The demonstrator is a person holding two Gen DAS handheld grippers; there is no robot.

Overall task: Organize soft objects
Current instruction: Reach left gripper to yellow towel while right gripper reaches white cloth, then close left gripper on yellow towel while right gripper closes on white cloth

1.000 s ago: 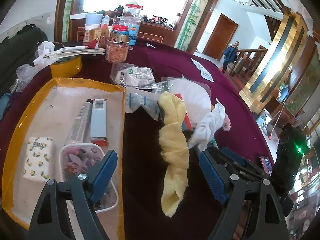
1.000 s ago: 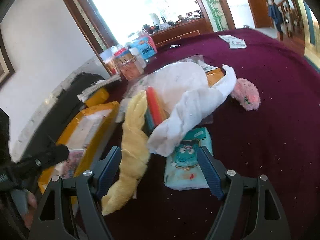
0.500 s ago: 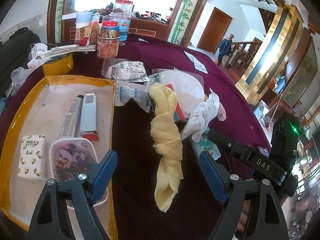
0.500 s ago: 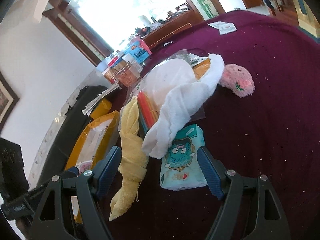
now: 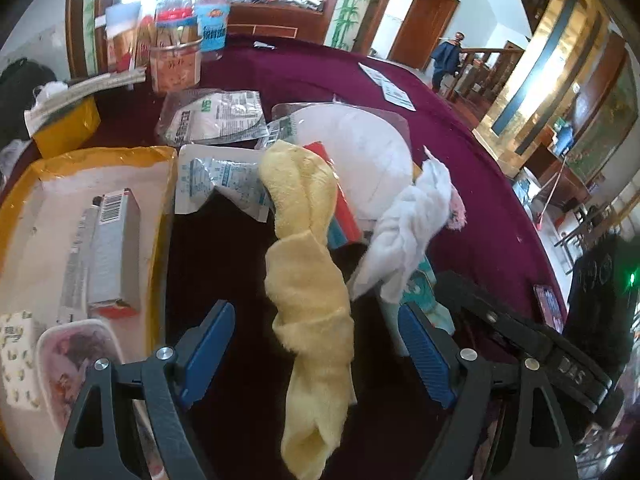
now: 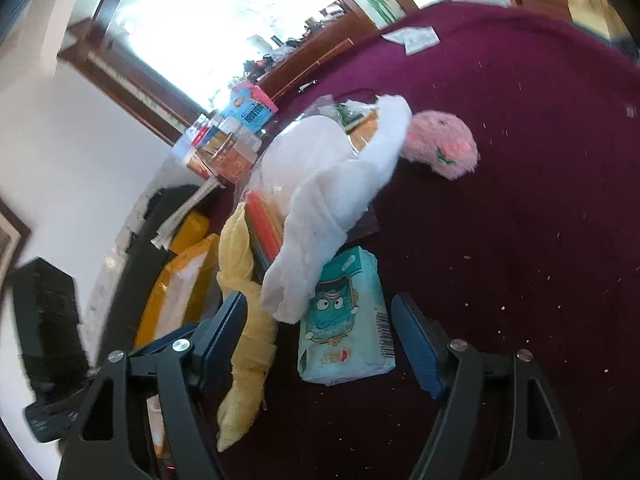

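1. Progress: early, as we judge it. None of the soft pieces is in a tool yet; all lie on the desk [image 5: 280, 64], on its maroon cloth.
2. In the yellow tray [image 5: 162, 216] at left we see only a boxed tube [image 5: 114, 252], a small patterned pack and a lidded container. Whether the tray is the target for the soft things, we cannot tell.
3. Left tool [image 5: 316, 354]: jaws wide, nothing gripped. The yellow towel [image 5: 310, 300] runs between the blue pads, which do not press on it.
4. Right tool [image 6: 320, 342]: jaws wide, have just closed slightly, empty. The teal tissue pack [image 6: 352, 320] and the lower end of the white towel [image 6: 332, 208] sit in the gap, pads clear of both.
5. Yellow towel: twisted into a rope, knotted bulge mid-length, limp, one end on the pile of plastic bags [image 5: 218, 116].
6. White towel: also twisted, draped over the tissue pack and a clear bag, upper end touching the pink plush [image 6: 446, 148].
7. Left to do: yellow towel, white towel, pink plush, probably the tissue pack.
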